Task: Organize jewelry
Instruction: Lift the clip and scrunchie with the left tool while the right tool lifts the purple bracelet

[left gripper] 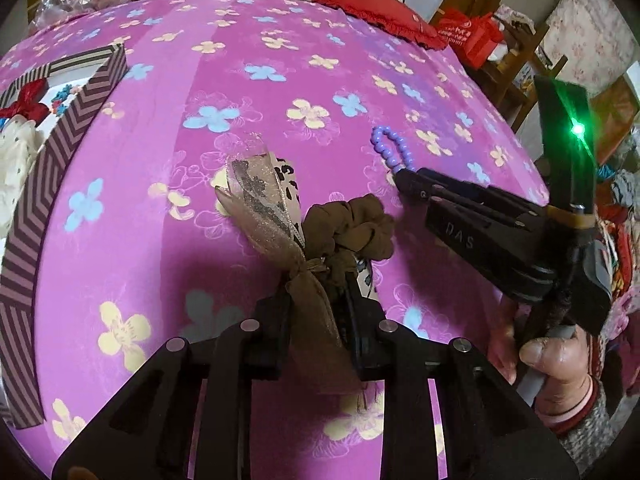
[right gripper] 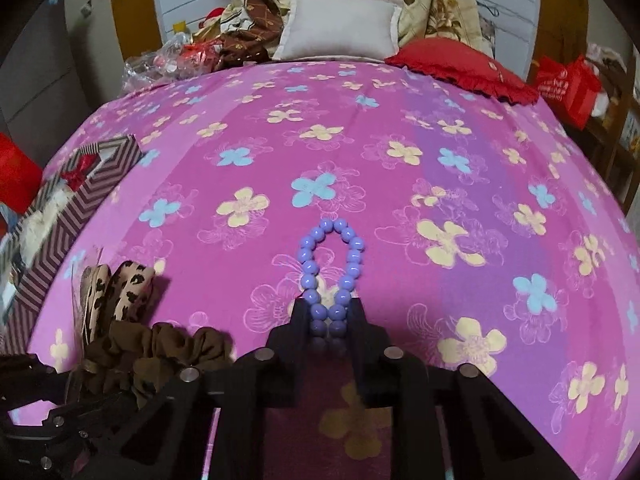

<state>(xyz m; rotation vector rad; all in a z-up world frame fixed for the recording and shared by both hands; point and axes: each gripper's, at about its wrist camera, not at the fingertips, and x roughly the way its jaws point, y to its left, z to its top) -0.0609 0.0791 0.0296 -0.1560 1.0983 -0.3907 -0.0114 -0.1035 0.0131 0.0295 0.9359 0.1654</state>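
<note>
On the pink flowered bedspread (left gripper: pixel 248 40), my left gripper (left gripper: pixel 320 292) is shut on a brown scrunchie with a sheer and leopard-print ribbon bow (left gripper: pixel 352 228); the bow's tail runs back between the fingers. In the right wrist view the scrunchie (right gripper: pixel 160 352) lies at the lower left, with the left gripper (right gripper: pixel 44 420) partly in view behind it. My right gripper (right gripper: pixel 328 316) is shut on a purple bead bracelet (right gripper: pixel 332 240), whose loop rests on the bedspread ahead of the tips. The left wrist view shows the right gripper (left gripper: pixel 404 182), a hand holding it, and the bracelet (left gripper: pixel 386 146).
An open chevron-striped box (left gripper: pixel 80 112) sits at the bed's left side with a red bow (left gripper: pixel 24 104) and a white fluffy item (left gripper: pixel 16 148) inside; it is also in the right wrist view, striped box (right gripper: pixel 60 224). A grey pillow (right gripper: pixel 340 28), a red cushion (right gripper: pixel 460 64) and piled clutter line the far edge. Red bags (right gripper: pixel 568 88) stand on shelving at the right.
</note>
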